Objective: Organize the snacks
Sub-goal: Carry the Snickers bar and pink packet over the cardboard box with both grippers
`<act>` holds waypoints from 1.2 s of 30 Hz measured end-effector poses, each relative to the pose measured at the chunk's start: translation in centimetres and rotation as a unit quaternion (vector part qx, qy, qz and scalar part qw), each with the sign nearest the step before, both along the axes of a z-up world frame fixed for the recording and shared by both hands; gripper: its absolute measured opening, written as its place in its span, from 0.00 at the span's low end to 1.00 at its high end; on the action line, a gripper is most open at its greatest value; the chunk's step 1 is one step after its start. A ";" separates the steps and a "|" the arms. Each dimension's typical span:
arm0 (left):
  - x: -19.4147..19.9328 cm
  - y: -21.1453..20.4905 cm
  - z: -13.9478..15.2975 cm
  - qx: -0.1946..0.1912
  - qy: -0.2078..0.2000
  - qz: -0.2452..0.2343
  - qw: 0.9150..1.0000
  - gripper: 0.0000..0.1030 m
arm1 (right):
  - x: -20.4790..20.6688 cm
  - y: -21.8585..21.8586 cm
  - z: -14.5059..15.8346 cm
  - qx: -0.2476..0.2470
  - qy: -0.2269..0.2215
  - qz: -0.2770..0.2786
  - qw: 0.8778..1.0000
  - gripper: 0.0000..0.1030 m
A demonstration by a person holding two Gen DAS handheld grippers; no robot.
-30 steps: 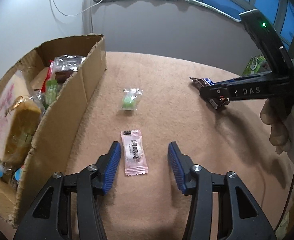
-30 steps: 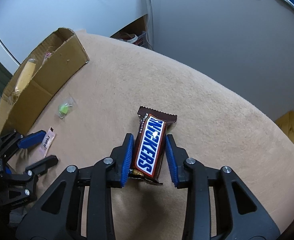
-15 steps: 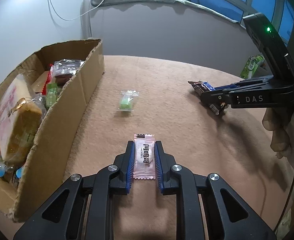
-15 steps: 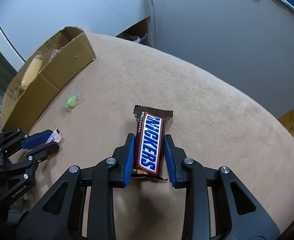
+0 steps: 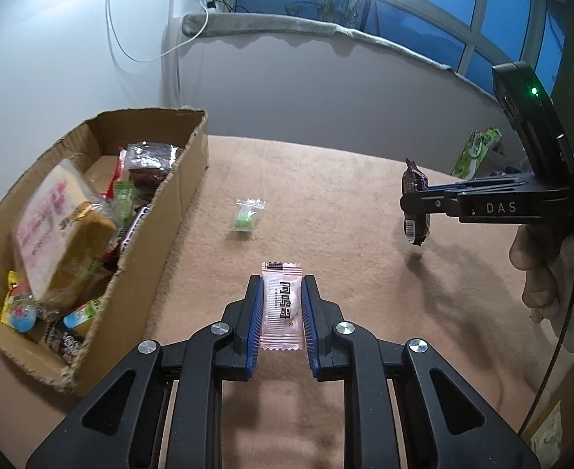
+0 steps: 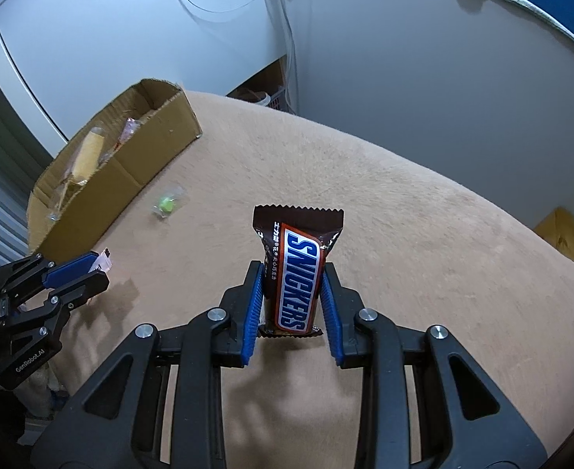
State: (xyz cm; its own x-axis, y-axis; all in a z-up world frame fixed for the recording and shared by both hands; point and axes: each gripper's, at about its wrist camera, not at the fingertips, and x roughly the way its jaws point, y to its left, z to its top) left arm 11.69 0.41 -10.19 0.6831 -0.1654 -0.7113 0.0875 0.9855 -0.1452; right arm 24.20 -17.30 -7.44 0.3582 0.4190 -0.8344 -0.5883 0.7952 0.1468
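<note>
We hold the left tool (image 5: 279, 308) with its blue pads pressed together on a pink candy sachet (image 5: 281, 306), which sits upright between them, its printed face toward the camera and its top edge poking out past the pad tips. Our right tool (image 6: 291, 295) is clamped on a Snickers bar (image 6: 295, 273), gripped by its long sides, with the crimped upper end standing clear above the pads. From the left wrist view this bar hangs off the surface, its shadow lying on the table (image 5: 345, 195) below.

Taking the cardboard box (image 5: 158, 234) as landmark: the sachet is held to its right, near the box's front corner, and the Snickers bar is well apart from it, farther right. A small clear packet with a green sweet (image 5: 247, 217) lies on the tan table covering just beside the box's long wall. The box is packed with wrapped snacks; most labels there are too crumpled or small to read, and its near end is cut off by the tool body.

The lower end of the Snickers bar is hidden behind the right tool's fingers. Of the hand on the right tool we see only fingers (image 5: 537, 269) curled under the handle at the frame edge. Both tools point steeply down toward the table.
</note>
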 end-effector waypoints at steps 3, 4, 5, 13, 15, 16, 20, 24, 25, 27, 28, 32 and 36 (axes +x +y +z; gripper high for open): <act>-0.7 0.1 0.5 -0.004 -0.009 0.002 1.000 0.17 | -0.6 -0.4 0.8 0.007 -0.005 -0.005 1.000 0.29; -1.0 0.2 0.8 -0.005 -0.012 0.003 1.000 0.17 | -0.9 -0.6 1.1 0.010 -0.007 -0.006 1.000 0.29; -1.2 0.4 1.0 -0.007 -0.016 0.005 1.000 0.17 | -1.1 -0.8 1.4 0.013 -0.009 -0.006 1.000 0.29; -2.7 2.3 3.0 -0.010 -0.045 0.019 0.999 0.17 | -3.1 0.5 4.0 0.023 -0.032 0.006 0.999 0.29; -3.0 3.1 3.5 -0.011 -0.053 0.026 0.998 0.17 | -3.6 1.1 4.6 0.024 -0.037 0.010 0.999 0.29; -3.1 3.5 3.8 -0.012 -0.057 0.029 0.998 0.17 | -3.7 1.4 4.9 0.024 -0.039 0.012 0.999 0.29; -3.6 5.5 4.6 -0.011 -0.068 0.043 0.997 0.17 | -4.0 3.3 5.9 0.028 -0.046 0.022 0.998 0.29; -3.9 7.7 5.0 -0.010 -0.076 0.060 0.995 0.17 | -4.2 5.5 6.5 0.028 -0.052 0.033 0.998 0.29; -3.9 8.0 5.0 -0.009 -0.077 0.062 0.995 0.17 | -4.3 6.0 6.6 0.028 -0.054 0.036 0.997 0.29; -3.8 9.0 5.1 -0.007 -0.078 0.067 0.995 0.17 | -4.4 7.2 6.9 0.027 -0.057 0.042 0.997 0.29; -3.8 9.6 5.1 -0.005 -0.079 0.071 0.994 0.17 | -4.3 7.7 7.1 0.028 -0.059 0.045 0.997 0.29; -3.5 11.4 5.1 -0.003 -0.081 0.081 0.993 0.17 | -4.2 10.2 7.7 0.028 -0.065 0.058 0.996 0.29; -3.2 12.7 5.0 0.000 -0.081 0.089 0.993 0.17 | -4.0 12.5 8.1 0.023 -0.072 0.074 0.994 0.29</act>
